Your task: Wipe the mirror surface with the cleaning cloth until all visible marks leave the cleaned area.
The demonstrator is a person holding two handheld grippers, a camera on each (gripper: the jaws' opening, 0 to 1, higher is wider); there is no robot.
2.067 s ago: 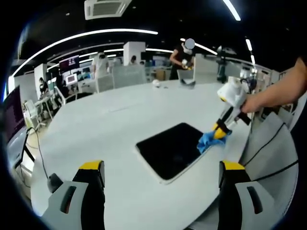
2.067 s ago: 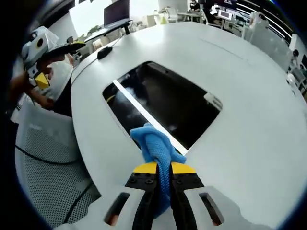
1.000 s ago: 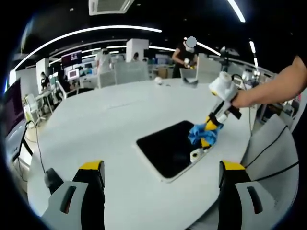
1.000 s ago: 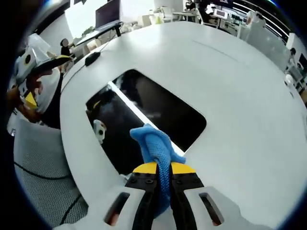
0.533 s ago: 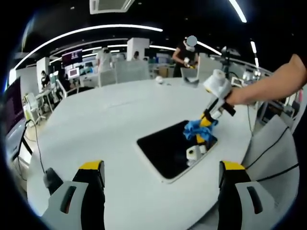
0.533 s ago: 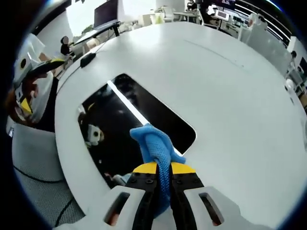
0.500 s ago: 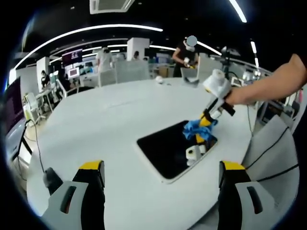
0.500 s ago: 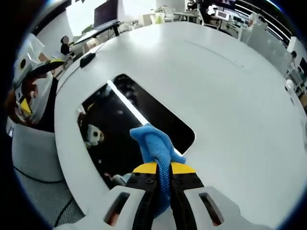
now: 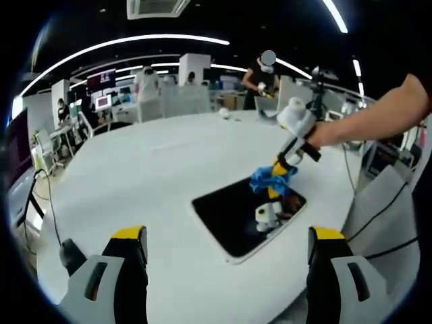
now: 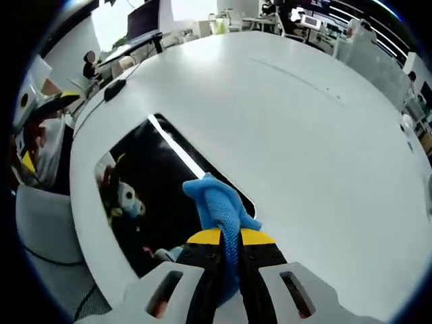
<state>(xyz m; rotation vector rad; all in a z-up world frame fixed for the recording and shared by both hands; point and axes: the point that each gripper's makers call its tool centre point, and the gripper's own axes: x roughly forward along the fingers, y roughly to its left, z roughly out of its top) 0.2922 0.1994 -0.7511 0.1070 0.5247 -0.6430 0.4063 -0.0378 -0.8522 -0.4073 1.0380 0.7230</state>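
Observation:
The mirror (image 9: 233,217) is a dark rounded rectangle lying flat on the white round table (image 9: 148,162). In the left gripper view my right gripper (image 9: 275,177) reaches in from the right, shut on the blue cleaning cloth (image 9: 267,177), which hangs over the mirror's far right part. My left gripper (image 9: 228,235) stands open above the table's near edge, nothing between its fingers. In the right gripper view the cloth (image 10: 217,202) sticks out of my shut right gripper (image 10: 223,236) over the mirror (image 10: 152,179), whose glass reflects a ceiling light strip and the gripper.
A computer mouse (image 9: 67,254) with its cable lies near the table's left edge, also seen as a dark mouse (image 10: 112,90). A mesh chair (image 9: 388,202) stands by the table's right side. Desks, screens and people fill the background. A small white object (image 9: 221,113) sits at the far edge.
My right gripper has carried the cloth from the mirror's right edge inward over the glass. The left gripper has stayed open and nearly still.

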